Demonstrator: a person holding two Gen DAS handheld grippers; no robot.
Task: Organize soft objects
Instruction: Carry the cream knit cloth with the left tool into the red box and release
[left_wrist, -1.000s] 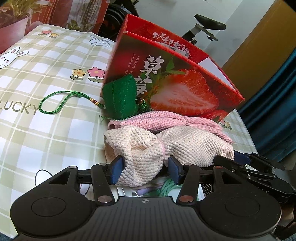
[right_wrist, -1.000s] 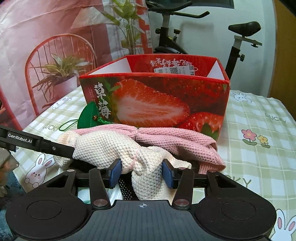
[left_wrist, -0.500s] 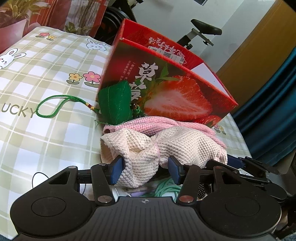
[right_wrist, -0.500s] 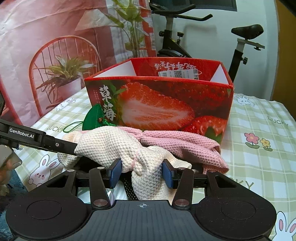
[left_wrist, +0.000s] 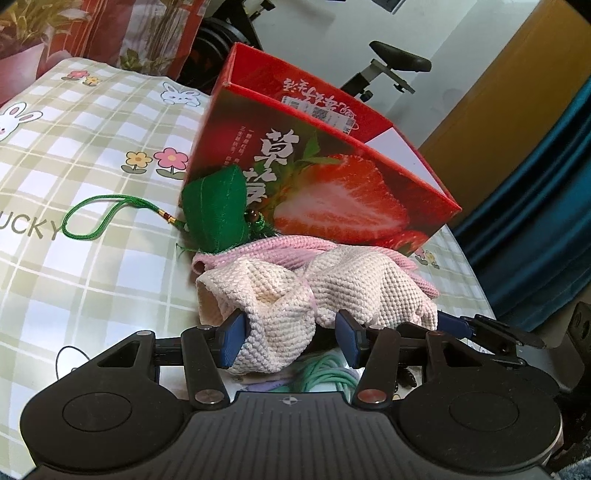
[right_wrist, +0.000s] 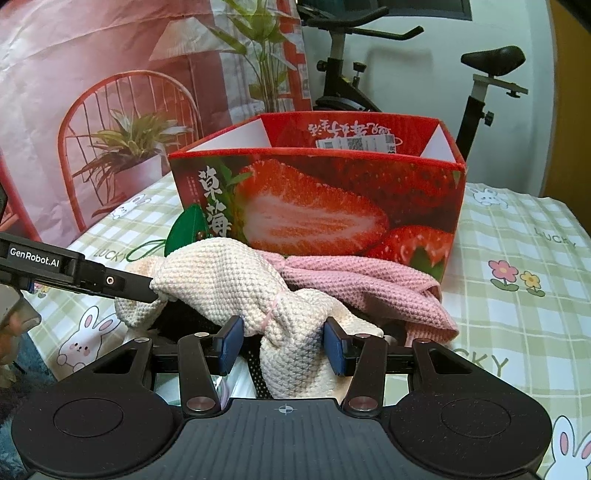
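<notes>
A cream and pink knitted cloth (left_wrist: 295, 291) hangs between my two grippers, lifted in front of the red strawberry box (left_wrist: 332, 177). My left gripper (left_wrist: 291, 341) is shut on its cream left end. My right gripper (right_wrist: 284, 339) is shut on the cream part (right_wrist: 240, 280) near its middle; the pink part (right_wrist: 369, 291) trails to the right. The box (right_wrist: 317, 206) stands open-topped just behind. A green stuffed pouch (left_wrist: 218, 210) with a green cord loop (left_wrist: 96, 214) leans against the box's left corner.
The table has a green checked cloth (left_wrist: 74, 155) with rabbits and flowers. A mint-green cable (left_wrist: 325, 376) lies under the left gripper. An exercise bike (right_wrist: 369, 74) and a red chair (right_wrist: 129, 122) stand behind the table. A blue curtain (left_wrist: 535, 221) hangs at the right.
Both grippers have risen with the knitted cloth and moved a little closer to the box; more of the box's open top shows now. The grips have not changed.
</notes>
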